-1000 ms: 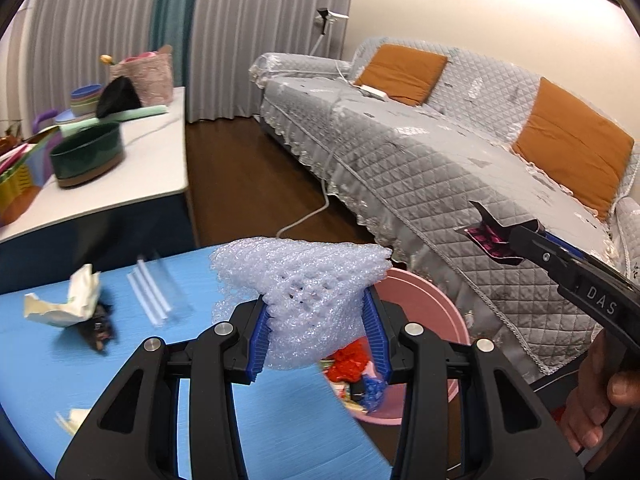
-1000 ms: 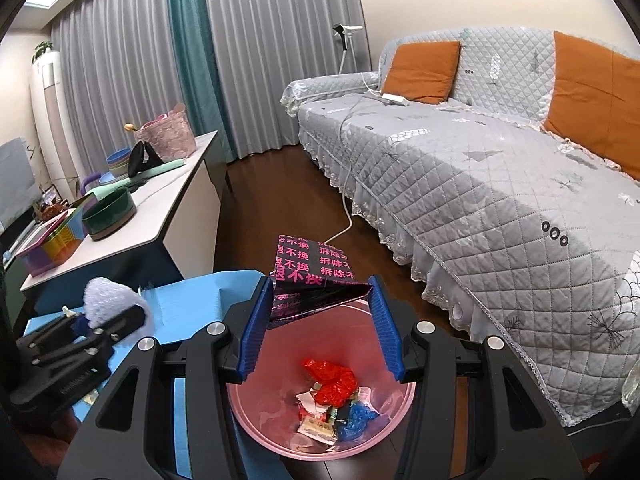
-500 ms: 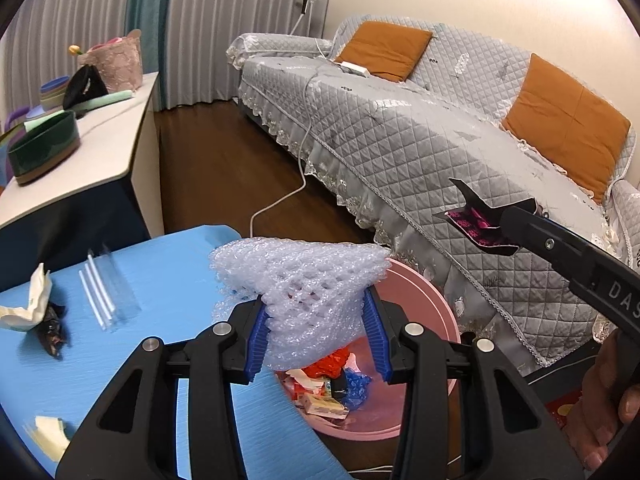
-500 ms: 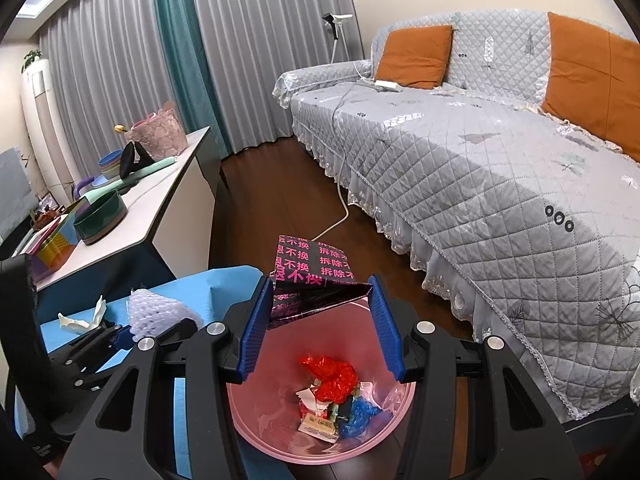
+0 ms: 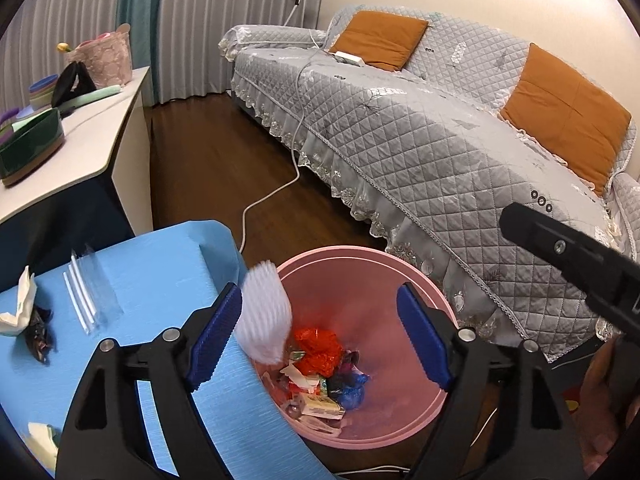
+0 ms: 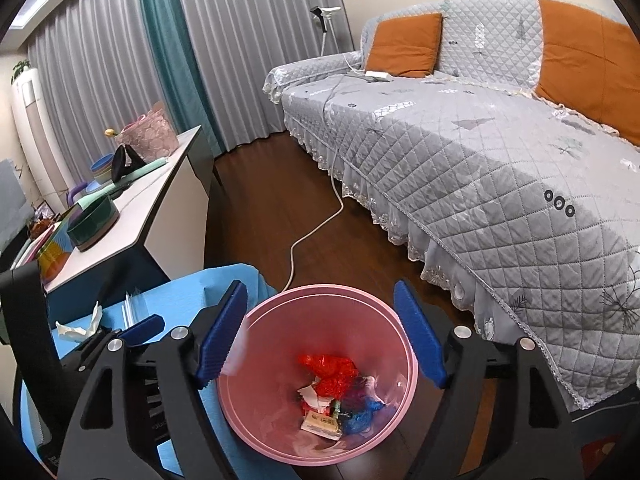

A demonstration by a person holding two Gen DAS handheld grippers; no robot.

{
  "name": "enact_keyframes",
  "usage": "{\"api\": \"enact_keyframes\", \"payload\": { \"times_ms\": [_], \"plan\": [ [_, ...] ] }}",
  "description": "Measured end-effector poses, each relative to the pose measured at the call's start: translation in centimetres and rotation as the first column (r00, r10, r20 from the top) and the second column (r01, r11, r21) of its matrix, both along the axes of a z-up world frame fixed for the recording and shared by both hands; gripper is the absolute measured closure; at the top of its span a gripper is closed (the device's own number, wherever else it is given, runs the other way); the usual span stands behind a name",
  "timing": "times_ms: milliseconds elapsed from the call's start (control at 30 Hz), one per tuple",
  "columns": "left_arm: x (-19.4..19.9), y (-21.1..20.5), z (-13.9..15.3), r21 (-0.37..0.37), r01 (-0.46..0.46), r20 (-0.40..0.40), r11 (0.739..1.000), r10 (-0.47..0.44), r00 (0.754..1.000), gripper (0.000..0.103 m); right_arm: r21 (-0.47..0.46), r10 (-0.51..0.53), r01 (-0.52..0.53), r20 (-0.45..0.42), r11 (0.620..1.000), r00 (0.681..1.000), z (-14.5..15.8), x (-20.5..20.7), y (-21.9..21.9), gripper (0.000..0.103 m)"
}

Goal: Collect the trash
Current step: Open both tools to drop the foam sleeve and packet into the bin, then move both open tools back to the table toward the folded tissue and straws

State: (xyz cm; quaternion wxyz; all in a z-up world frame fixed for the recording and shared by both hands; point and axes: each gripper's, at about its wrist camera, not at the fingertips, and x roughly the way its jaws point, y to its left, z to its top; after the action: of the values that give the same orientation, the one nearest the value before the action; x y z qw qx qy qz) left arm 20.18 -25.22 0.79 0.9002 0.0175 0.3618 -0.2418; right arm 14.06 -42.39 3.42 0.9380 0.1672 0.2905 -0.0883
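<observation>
right gripper (image 6: 320,336) is hanging wide open over the pink bin (image 6: 384,432), red wrapper (image 6: 330,370) and scraps lying inside, blue table (image 6: 192,292) beside it.

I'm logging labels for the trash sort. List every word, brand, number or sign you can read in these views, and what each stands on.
No text can be read in either view.
Wrappers in the pink bin: they carry print, but it is too small and blurred to read.
Sofa cover: three dark rings in a row, which are a pattern and not letters.
</observation>
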Motion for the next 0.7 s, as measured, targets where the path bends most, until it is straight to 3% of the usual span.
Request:
{"api": "enact_keyframes", "payload": {
  "times_ms": [400, 700],
  "plan": [
    [-0.7, 1.2, 1.0, -0.010, -0.017, 0.018, 1.000, 0.017, 1.000, 0.026, 0.013, -0.024, 0.024, 0.015, 1.000, 1.000, 0.3, -0.3, -0.2, 0.028],
    [-2.5, 4.9, 2.9, -0.021, -0.058, 0.058, 0.998, 0.059, 0.997, 0.026, -0.021, 0.004, -0.002, 0.054, 1.000, 0.999, 1.3, -0.5, 1.8, 0.037]
  ]
}}
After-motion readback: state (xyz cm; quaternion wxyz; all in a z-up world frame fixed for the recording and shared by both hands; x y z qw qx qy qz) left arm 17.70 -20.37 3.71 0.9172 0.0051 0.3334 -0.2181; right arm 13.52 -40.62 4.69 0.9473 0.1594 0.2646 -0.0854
